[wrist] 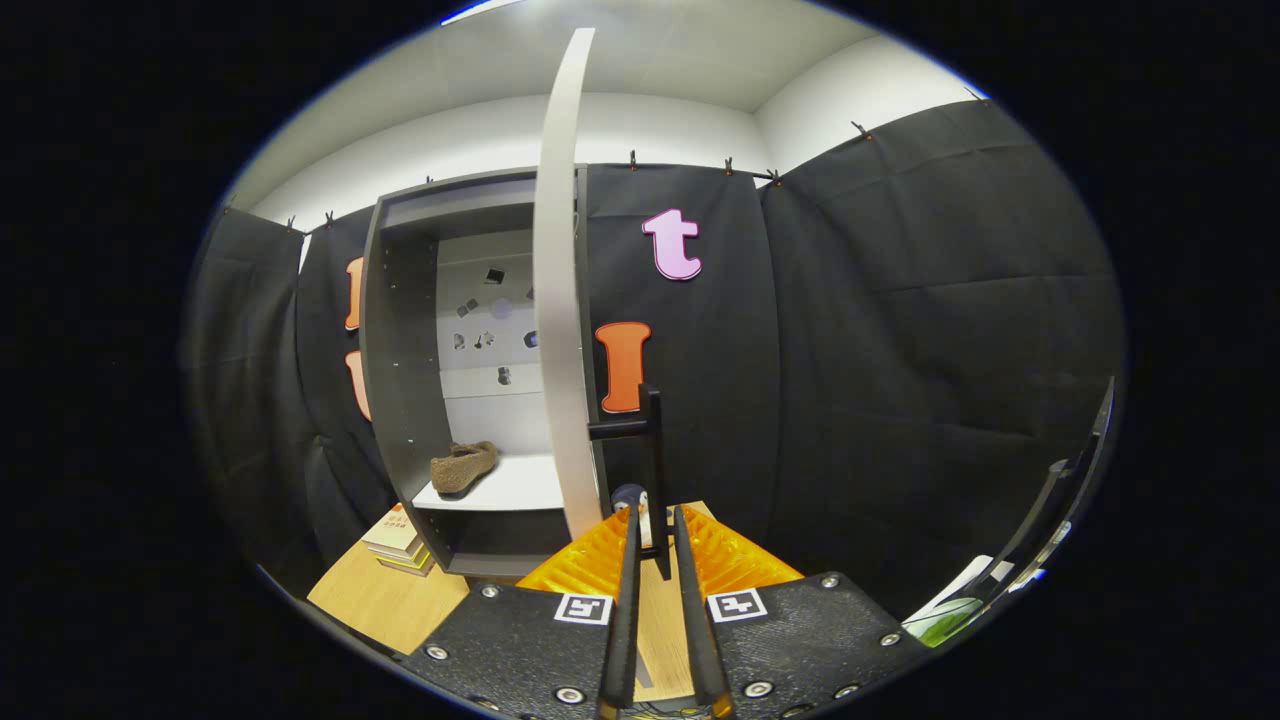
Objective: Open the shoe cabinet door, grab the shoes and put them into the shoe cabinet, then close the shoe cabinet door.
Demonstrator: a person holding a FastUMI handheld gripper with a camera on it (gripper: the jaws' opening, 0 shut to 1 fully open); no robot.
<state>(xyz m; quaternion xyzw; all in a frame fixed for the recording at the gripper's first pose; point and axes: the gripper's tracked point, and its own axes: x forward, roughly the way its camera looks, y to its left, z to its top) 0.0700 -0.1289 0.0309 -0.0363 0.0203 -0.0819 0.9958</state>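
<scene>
The claw (655, 520) sits low over the wooden bench (390, 600), its two fingers drawn close together around the lower end of the dark bar handle (652, 450) on the shoe cabinet door (560, 300); whether both fingers actually press on the bar cannot be told, since a sliver of space seems to remain beside it. The door stands swung out, its pale edge facing the camera and rising tall just ahead of the fingers. Beyond it, the shoe cabinet (400, 330) is open, and a brown shoe (463, 466) lies on the white shelf (515, 485) inside, toward the left wall. A small stack of books (398, 540) rests on the bench at the cabinet's foot, just left of its base. Black cloth hangs behind everything. Judged from this layout, the opening and the stowing of the shoe look finished, and the last step, pushing the door closed, appears to be at hand, with the claw placed at the handle to do it. The door has most of its swing left to cover.
</scene>
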